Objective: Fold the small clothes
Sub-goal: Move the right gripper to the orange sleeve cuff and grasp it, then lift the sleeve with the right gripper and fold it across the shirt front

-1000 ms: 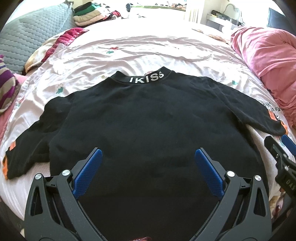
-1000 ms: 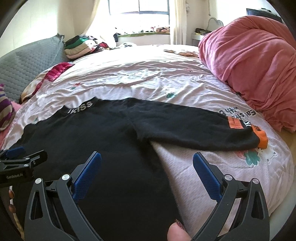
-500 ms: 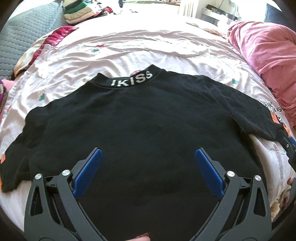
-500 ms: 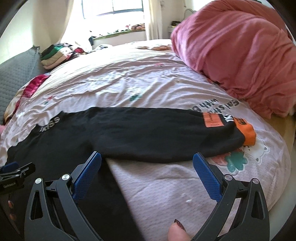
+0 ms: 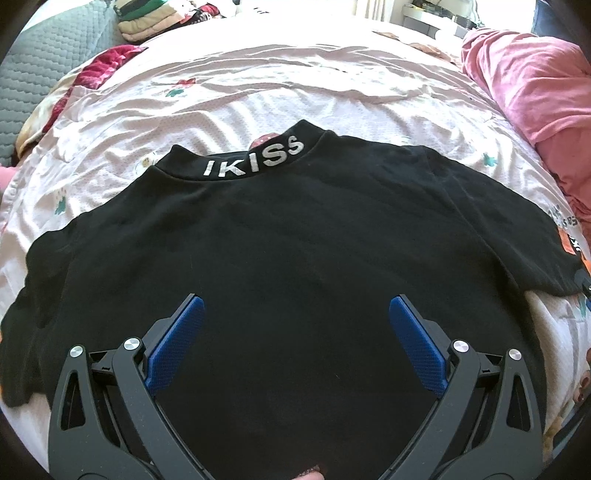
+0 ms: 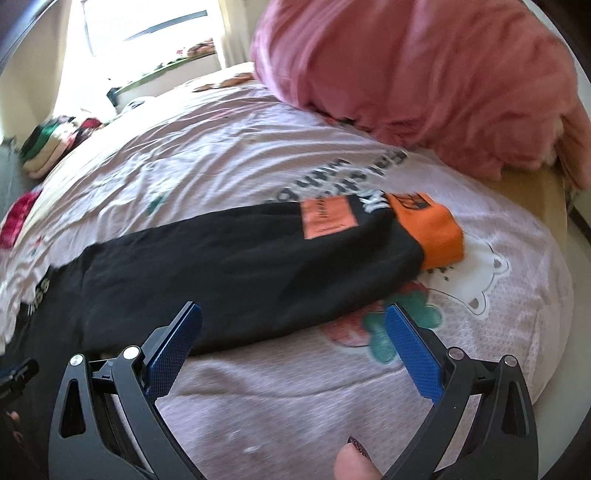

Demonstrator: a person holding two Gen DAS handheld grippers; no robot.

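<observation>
The left gripper (image 5: 295, 332) has its two blue-padded jaws spread wide apart with nothing between them, hovering over the lower middle of a black sweatshirt (image 5: 288, 251). The right gripper (image 6: 291, 339) is likewise spread wide and empty, its left jaw over the edge of the sweatshirt's sleeve (image 6: 236, 273) and its right jaw over bare bedsheet (image 6: 295, 398). A fingertip with a dark painted nail (image 6: 356, 456) shows at the bottom of the right view. The sweatshirt lies flat and spread out on the bed, its collar (image 5: 251, 162) pointing away and printed with white letters reading IKISS. The sleeve stretches out to the right across the sheet and ends in an orange cuff (image 6: 432, 229), with an orange patch (image 6: 327, 218) just before it. The sheet is pale pink with cartoon prints, including a white bear (image 6: 484, 273) just beside the cuff. Further right sits a bunched pink blanket (image 6: 424, 81). At the far left of the bed lie a pile of folded clothes (image 5: 147, 18) and a grey quilted cushion (image 5: 44, 66)
</observation>
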